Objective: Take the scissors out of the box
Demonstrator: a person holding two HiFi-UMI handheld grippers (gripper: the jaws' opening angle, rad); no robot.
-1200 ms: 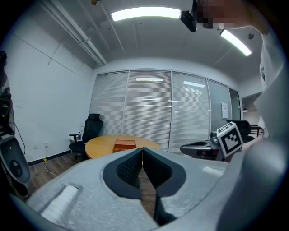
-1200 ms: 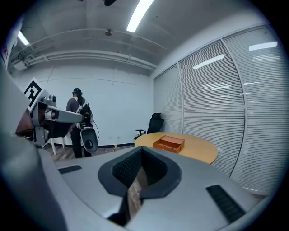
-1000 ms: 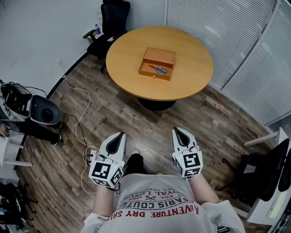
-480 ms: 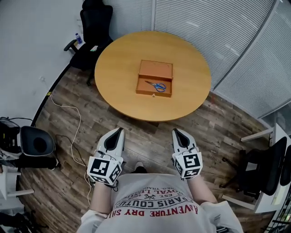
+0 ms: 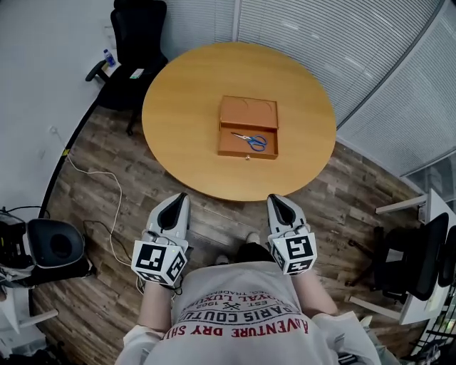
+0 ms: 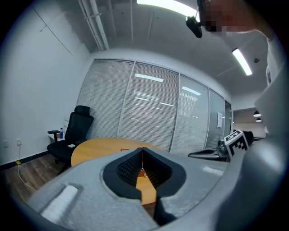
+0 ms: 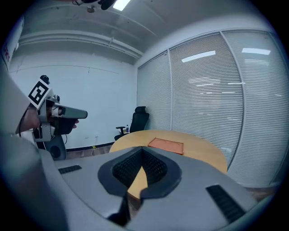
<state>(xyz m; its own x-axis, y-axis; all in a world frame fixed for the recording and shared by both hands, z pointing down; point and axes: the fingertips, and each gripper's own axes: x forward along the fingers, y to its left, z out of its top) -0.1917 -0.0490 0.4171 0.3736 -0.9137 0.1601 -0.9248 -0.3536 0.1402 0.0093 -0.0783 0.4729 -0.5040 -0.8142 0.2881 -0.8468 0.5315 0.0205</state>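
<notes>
Head view: round table (image 5: 182, 128) and box (image 5: 247, 114) nearer than before.

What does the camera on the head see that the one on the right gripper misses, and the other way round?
Only the head view: the blue-handled scissors lying inside the open box, a trailing cable and the person's printed shirt.

Only the right gripper view: the right gripper seen close up, its jaws closed together with nothing between them, plus a ceiling light.

Both: the round table, the box, the black chair and the left gripper.
</notes>
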